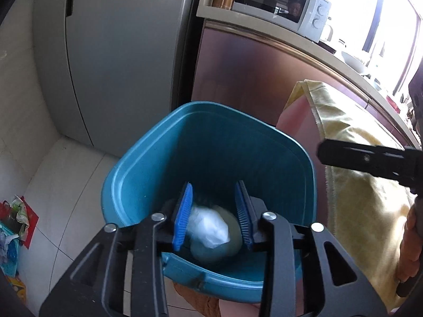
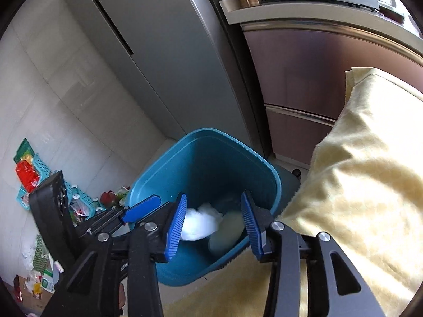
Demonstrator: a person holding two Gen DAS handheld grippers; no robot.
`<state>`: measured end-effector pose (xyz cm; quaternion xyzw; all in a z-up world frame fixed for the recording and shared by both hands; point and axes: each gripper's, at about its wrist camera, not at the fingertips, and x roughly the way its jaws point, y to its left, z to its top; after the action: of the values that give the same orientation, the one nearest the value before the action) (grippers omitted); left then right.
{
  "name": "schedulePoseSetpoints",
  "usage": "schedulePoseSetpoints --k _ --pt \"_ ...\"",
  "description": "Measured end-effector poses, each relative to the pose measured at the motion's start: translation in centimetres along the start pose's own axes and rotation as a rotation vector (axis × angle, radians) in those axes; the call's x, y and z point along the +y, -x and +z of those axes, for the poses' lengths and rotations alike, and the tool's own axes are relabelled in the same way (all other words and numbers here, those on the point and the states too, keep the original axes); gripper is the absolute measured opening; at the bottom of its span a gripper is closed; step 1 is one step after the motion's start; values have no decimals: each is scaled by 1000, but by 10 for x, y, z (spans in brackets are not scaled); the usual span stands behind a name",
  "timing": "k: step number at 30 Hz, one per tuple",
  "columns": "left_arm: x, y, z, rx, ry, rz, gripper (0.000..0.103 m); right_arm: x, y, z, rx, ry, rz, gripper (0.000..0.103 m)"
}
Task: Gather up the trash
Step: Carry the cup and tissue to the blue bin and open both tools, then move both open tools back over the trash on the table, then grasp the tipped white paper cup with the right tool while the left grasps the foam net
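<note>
Left gripper (image 1: pixel 214 218) angled steeply downward, jaws parted with a clear gap, blue ribbed pads (image 1: pixel 183 222) facing each other and pressing on nothing. Right gripper (image 2: pixel 215 228) tilted downward at a similar pitch, jaws likewise apart, blue pads (image 2: pixel 175 231) clear of any contact. Both tools close together, side by side, tips converging toward the same spot. In the right wrist view, left gripper reaching in from the left edge, one blue finger showing. In the left wrist view, right gripper entering from the right edge, with a hand (image 1: pixel 411 248) wrapped around its handle.
</note>
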<state>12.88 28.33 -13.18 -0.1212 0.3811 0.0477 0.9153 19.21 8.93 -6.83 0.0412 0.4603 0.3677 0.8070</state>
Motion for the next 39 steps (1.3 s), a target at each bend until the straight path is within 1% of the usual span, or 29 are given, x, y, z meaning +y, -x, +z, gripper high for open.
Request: schedulePoseSetpoints --k 3,6,8,10,12,13,14,15,18,19,20,22,24,26,27,28,31,35,37,39 --pt "-11 19 1 -62 -30 15 40 -3 28 -11 -43 9 27 41" --pt "-33 47 3 -134 -68 -27 48 -6 63 -23 -103 31 53 41" --pt "-53 66 2 -180 -105 -76 54 -11 91 -35 -155 53 45 41" --pt "-78 84 -1 -217 -152 -146 60 -20 119 -45 -205 66 27 41" --pt "-103 95 -6 -235 -198 -203 63 -30 150 -61 -252 68 -2 41" --pt "-119 100 -10 -234 -230 -251 64 -34 157 -61 -273 64 -18 42" --pt "-132 102 -14 -230 -250 -286 64 -39 172 -69 -294 60 -36 42" --pt "-145 104 -18 -222 -271 -321 66 -46 185 -77 -313 52 -63 42" --pt "-190 103 -29 -169 -328 -436 67 -67 226 -105 -370 10 -150 44" --pt "-199 103 -33 -151 -339 -465 67 -73 238 -115 -389 -7 -191 46" --pt "-217 101 -37 -125 -361 -504 67 -81 250 -125 -403 -25 -238 48" --pt "-240 96 -44 -90 -384 -542 67 -96 271 -145 -435 -75 -340 49" --pt "-265 88 -50 -43 -402 -588 67 -113 290 -166 -452 -129 -424 49" --pt "-286 81 -56 2 -413 -610 67 -125 305 -186 -467 -164 -517 51" --pt "-292 78 -60 17 -420 -611 67 -131 311 -194 -463 -178 -561 51" --pt "-302 74 -62 36 -424 -597 67 -140 309 -193 -459 -193 -591 51" --pt "-313 57 -65 85 -420 -591 67 -155 314 -209 -432 -217 -665 51" --pt "-318 42 -65 152 -376 -581 65 -166 304 -216 -412 -188 -751 51" --pt "-316 36 -64 176 -355 -586 59 -166 297 -217 -399 -168 -789 51" --pt "-316 32 -62 193 -335 -590 57 -169 295 -218 -391 -158 -815 51"
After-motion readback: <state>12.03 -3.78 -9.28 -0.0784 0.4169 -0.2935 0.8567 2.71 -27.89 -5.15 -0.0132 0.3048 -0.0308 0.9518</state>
